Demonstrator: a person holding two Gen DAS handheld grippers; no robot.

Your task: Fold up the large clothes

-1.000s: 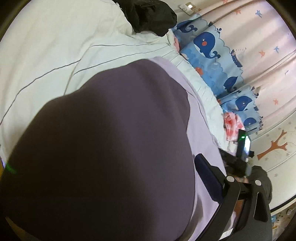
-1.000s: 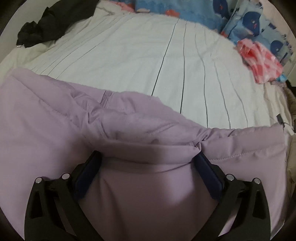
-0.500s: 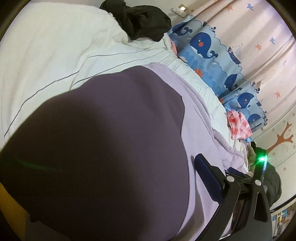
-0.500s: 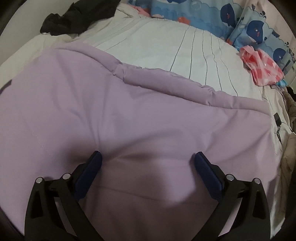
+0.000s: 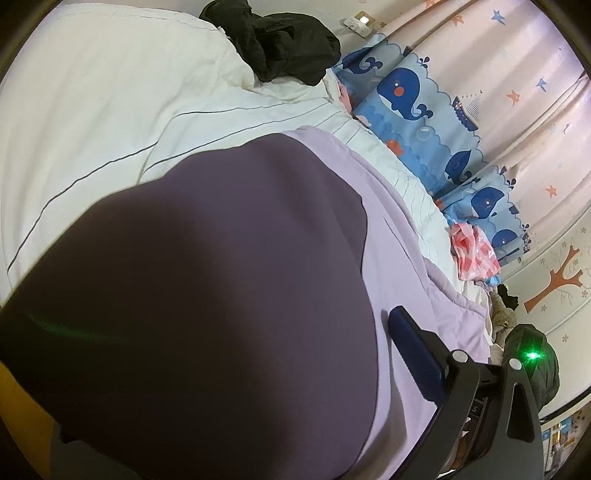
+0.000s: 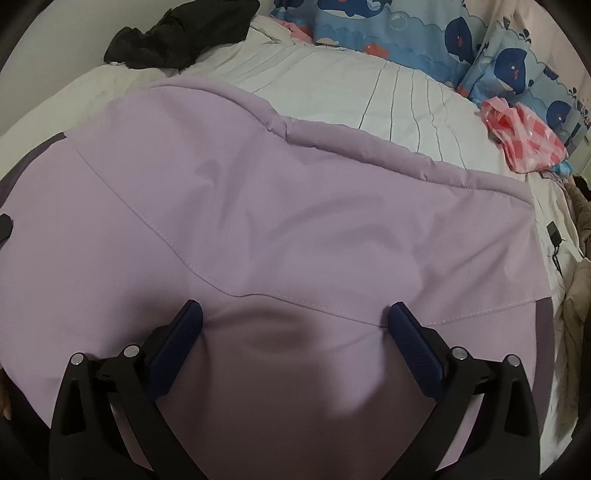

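A large two-tone jacket lies spread on the bed, its lilac panel (image 6: 295,221) flat and smooth in the right wrist view. My right gripper (image 6: 291,310) hovers just over its near part, jaws wide apart and nothing between them. In the left wrist view the jacket's dark purple part (image 5: 203,295) bulges up close and fills most of the frame. It hides one finger of my left gripper (image 5: 291,306). The other blue finger (image 5: 413,347) stands out at its wide position beside the lilac cloth (image 5: 399,229).
The bed has a white striped cover (image 6: 369,85). A black garment (image 6: 177,33) lies at its far corner, whale-print pillows (image 6: 424,33) along the far side, and a pink-and-white bag (image 6: 524,133) to the right. A dark rounded object with a green light (image 5: 532,356) shows in the left wrist view.
The bunched lilac fold in front of my right gripper has gone down and the jacket now lies flat. My left gripper has shifted slightly, still under the dark purple cloth.
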